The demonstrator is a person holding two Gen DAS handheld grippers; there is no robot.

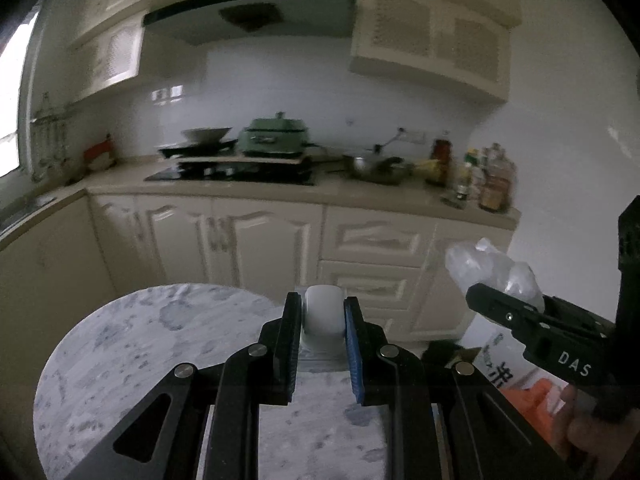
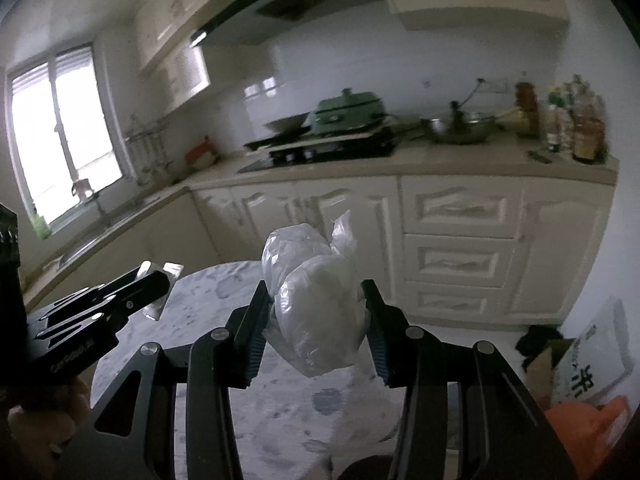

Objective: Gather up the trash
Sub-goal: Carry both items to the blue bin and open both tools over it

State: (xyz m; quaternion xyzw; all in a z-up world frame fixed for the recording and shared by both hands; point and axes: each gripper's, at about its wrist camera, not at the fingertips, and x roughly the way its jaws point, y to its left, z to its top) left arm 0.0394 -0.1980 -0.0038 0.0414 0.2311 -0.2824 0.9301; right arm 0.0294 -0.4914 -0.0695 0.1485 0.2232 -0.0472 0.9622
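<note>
Left gripper [image 1: 322, 344]: jaws drawn close together and clamped on a small white container [image 1: 323, 314], which sits upright between the pads with its rounded top standing clear above them; from the right wrist view it reads as a squat piece with a foil-like rim, though blur prevents a firm identification. Right gripper [image 2: 316, 332]: jaws partly apart and clamped on a crumpled clear plastic bag [image 2: 320, 308], the pads pressing its lower bulge from either side. The bag's long axis runs up and away from the jaws, its twisted neck rising above the pads and its bottom sagging just below them. Both items are carried clear of the round marble-patterned table [image 1: 120, 344], which lies beneath and ahead of both grippers. The two grippers are side by side at similar height, near but not touching. No bin is identifiable in either view. Low to the right, on the floor beside the cabinets, lie an orange bag [image 2: 580, 424] and a printed white sack [image 2: 592, 368]; if the drop point is there, the right gripper is the nearer, and the load must travel down and rightward. Risk assessed: the slack bag may slip.
</note>
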